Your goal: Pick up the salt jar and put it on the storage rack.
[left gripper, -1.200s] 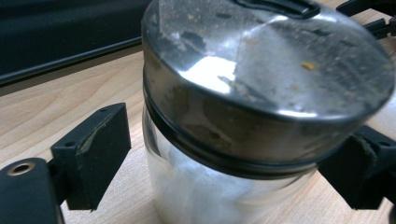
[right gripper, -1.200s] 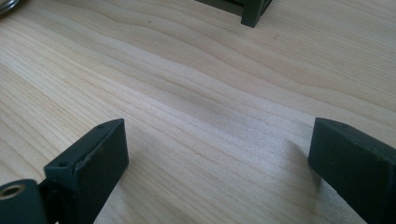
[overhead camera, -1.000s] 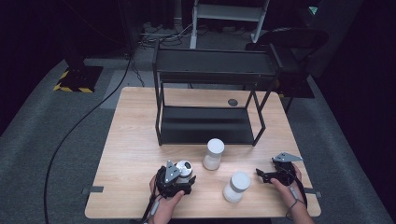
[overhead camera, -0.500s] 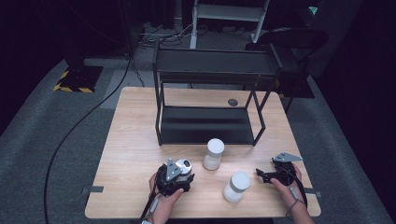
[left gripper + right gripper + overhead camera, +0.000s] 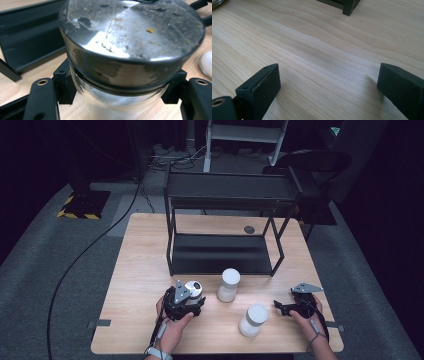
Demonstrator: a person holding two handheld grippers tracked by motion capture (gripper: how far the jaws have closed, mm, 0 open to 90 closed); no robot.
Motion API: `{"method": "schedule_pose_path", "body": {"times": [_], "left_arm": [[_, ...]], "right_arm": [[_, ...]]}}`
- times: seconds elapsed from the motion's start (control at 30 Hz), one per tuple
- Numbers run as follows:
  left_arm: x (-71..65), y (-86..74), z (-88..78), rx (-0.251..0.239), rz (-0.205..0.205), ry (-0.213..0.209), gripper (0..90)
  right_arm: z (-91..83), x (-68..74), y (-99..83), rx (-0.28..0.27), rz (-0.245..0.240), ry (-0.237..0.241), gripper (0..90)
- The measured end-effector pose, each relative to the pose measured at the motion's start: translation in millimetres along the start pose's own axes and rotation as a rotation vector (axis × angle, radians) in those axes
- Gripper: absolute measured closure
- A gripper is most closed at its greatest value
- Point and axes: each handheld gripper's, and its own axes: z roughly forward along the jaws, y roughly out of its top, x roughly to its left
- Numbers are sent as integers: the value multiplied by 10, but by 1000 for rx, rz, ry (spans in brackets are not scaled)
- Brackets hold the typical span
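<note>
A glass jar with a scuffed metal lid (image 5: 130, 37) sits between the black jaws of my left gripper (image 5: 119, 87), whose pads press on its neck from both sides. From above, that jar (image 5: 193, 289) is at the table's front left, lifted slightly in the left gripper (image 5: 191, 297). Two white-capped jars stand upright on the wood: one in the middle (image 5: 229, 284), one nearer the front (image 5: 253, 319). My right gripper (image 5: 280, 307) rests low at the front right, open. Bare wood lies between the jaws of my right gripper (image 5: 329, 85).
A black two-tier metal rack (image 5: 225, 200) stands at the back half of the wooden table (image 5: 140, 270), with its lower shelf (image 5: 30, 37) just beyond the held jar. One rack foot (image 5: 349, 7) is ahead of the right gripper. A small dark disc (image 5: 249, 229) lies behind the rack.
My left hand has risen a little and shifted away from the front edge, carrying the metal-lidded jar. The right gripper and the two white-capped jars have stayed put.
</note>
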Motion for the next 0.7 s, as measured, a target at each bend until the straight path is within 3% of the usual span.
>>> {"method": "schedule_pose_path", "body": {"times": [0.7], "left_arm": [[264,381,-26,-49,-5,4,303]], "right_arm": [[2,-4,3,1,-1,2,45]]}}
